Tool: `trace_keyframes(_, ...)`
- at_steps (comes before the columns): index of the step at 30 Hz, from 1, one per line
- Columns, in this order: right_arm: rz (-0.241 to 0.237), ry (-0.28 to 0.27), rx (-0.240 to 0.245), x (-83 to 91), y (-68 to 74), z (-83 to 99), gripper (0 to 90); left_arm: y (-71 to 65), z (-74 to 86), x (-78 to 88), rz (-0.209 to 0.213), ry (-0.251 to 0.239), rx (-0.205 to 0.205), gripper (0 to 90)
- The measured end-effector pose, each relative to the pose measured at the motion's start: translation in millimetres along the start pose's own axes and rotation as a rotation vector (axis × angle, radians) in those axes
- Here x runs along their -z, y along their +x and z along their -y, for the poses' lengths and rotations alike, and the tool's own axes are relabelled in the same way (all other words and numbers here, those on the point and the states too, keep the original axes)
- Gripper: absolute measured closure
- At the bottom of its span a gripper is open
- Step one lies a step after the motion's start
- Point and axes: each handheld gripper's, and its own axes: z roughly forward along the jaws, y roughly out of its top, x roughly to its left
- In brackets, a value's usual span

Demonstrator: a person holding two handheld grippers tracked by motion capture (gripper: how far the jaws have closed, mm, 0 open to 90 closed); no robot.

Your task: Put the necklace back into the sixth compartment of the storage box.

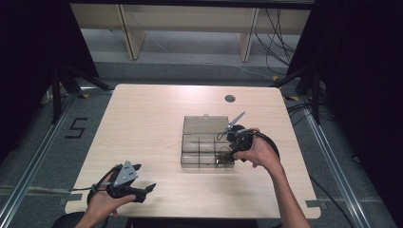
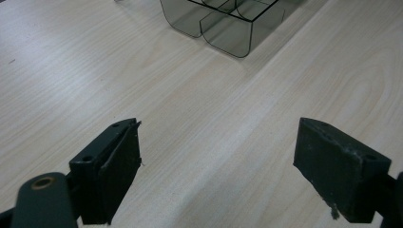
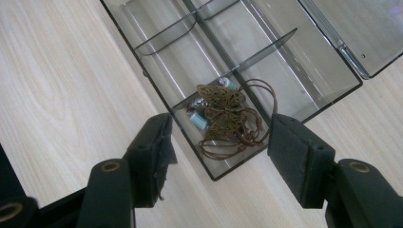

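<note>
Here the right gripper [image 3: 218, 142] hangs over the smoke-tinted organiser box [image 1: 207, 148], jaws spread wide and holding nothing, straddling the box's corner compartment. In that compartment lies a butterfly pendant [image 3: 221, 110] on a coiled brown cord with a few beads, at about 5 o'clock within the box as the high view shows it. The lid [image 1: 203, 124] is folded flat back at 12 o'clock, presumably so a gripper can reach in from above. The left gripper [image 1: 127, 183] (well apart, near the table's [image 1: 142, 123] 7 o'clock corner) rests with jaws wide and empty, likely kept clear of the box.
</note>
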Motion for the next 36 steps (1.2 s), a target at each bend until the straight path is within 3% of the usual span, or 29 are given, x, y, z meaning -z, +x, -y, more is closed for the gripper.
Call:
trace_keyframes(1,-0.024,-0.008,-0.009,0.1,2.2,0.1,41.4,-1.0,0.2,-0.7,0.001,-0.011,0.014,15.1)
trace_keyframes(3,-0.006,-0.008,0.008,0.8,2.2,1.3,41.4,-1.0,0.4,-0.8,0.008,-0.011,0.021,15.2)
trace_keyframes(7,-0.006,-0.008,0.002,2.6,6.6,3.4,41.4,0.1,-0.1,-0.6,0.004,-0.009,-0.003,15.2)
trace_keyframes(8,-0.01,-0.013,0.019,1.8,6.4,3.9,41.4,-0.1,-0.1,-0.7,0.005,-0.009,-0.001,15.1)
trace_keyframes(14,-0.014,-0.015,0.005,1.9,7.8,7.8,41.2,0.2,-0.1,-0.6,0.004,-0.01,-0.002,15.2)
trace_keyframes(15,-0.012,-0.018,0.012,1.7,6.8,8.5,41.2,-0.6,0.4,-0.9,0.009,-0.01,0.016,15.2)
trace_keyframes(19,-0.008,-0.028,0.014,3.0,7.9,11.2,41.1,0.0,-0.1,-0.6,0.004,-0.009,-0.001,15.2)
trace_keyframes(20,-0.014,-0.024,-0.009,3.9,10.5,12.4,40.7,-0.1,-0.1,-0.6,0.004,-0.009,0.0,15.1)
trace_keyframes(21,-0.012,-0.033,0.02,2.9,9.1,12.8,40.4,-0.4,0.1,-0.7,0.002,-0.008,0.008,15.2)
trace_keyframes(23,-0.02,-0.034,0.007,3.7,10.9,13.8,39.4,0.2,-0.1,-0.6,0.004,-0.009,-0.002,15.2)
trace_keyframes(24,-0.026,-0.043,-0.022,3.8,13.5,13.8,38.0,0.1,-0.1,-0.6,0.004,-0.009,-0.002,15.1)
trace_keyframes(27,-0.01,-0.036,0.019,3.8,11.5,16.1,33.5,-0.4,0.1,-0.6,0.001,-0.009,0.008,15.1)
trace_keyframes(28,-0.023,-0.046,-0.026,4.2,15.2,16.2,32.2,-0.7,0.2,-0.6,0.0,-0.01,0.012,15.2)
trace_keyframes(36,-0.018,-0.06,-0.029,3.8,16.6,21.8,28.4,0.0,-0.1,-0.6,0.004,-0.008,-0.002,15.1)
